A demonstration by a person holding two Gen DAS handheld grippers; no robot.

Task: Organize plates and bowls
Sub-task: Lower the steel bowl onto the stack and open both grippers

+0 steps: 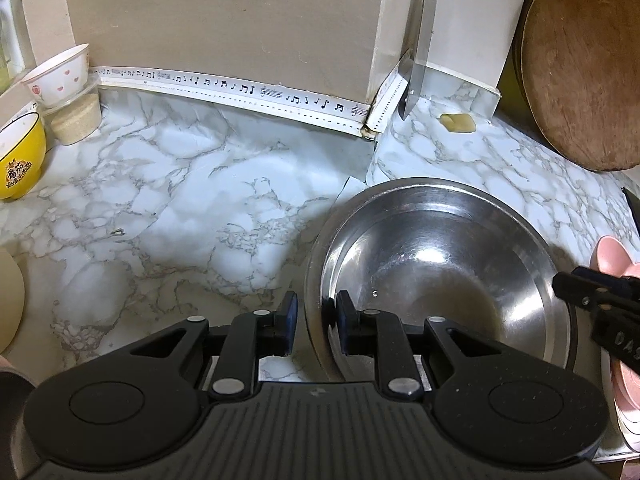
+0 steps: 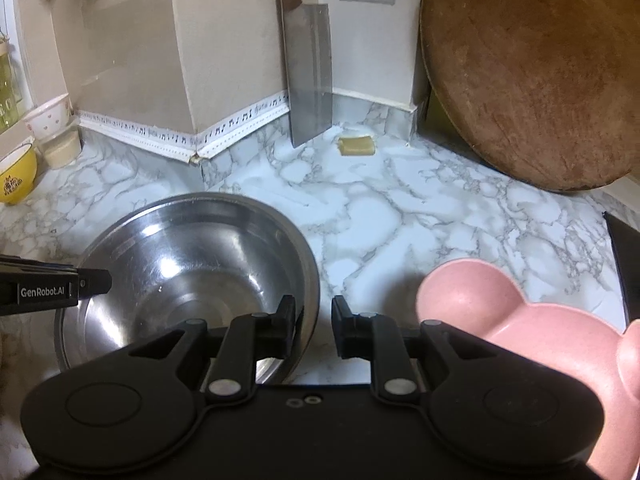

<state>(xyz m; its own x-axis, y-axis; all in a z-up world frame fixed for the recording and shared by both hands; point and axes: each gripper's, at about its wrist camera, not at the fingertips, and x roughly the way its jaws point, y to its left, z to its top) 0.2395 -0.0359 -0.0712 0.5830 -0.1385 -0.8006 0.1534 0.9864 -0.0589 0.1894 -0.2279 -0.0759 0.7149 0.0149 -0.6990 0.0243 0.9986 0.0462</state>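
A large steel bowl (image 1: 440, 276) stands on the marble counter; it also shows in the right wrist view (image 2: 188, 264). My left gripper (image 1: 314, 316) straddles the bowl's left rim with its jaws a little apart, one finger outside and one inside. My right gripper (image 2: 314, 320) straddles the bowl's right rim the same way, open. A pink bear-shaped plate (image 2: 520, 320) lies at the right, beside the right gripper. A yellow bowl (image 1: 18, 156) and a white heart-print bowl (image 1: 60, 74) stand at the far left.
A cleaver (image 2: 310, 80) leans on the back wall beside a round wooden board (image 2: 532, 72). A yellowish sponge (image 2: 356, 146) lies near the corner. A lidded container (image 1: 76, 120) sits under the white bowl. A dark object's edge (image 2: 624, 264) is at the right.
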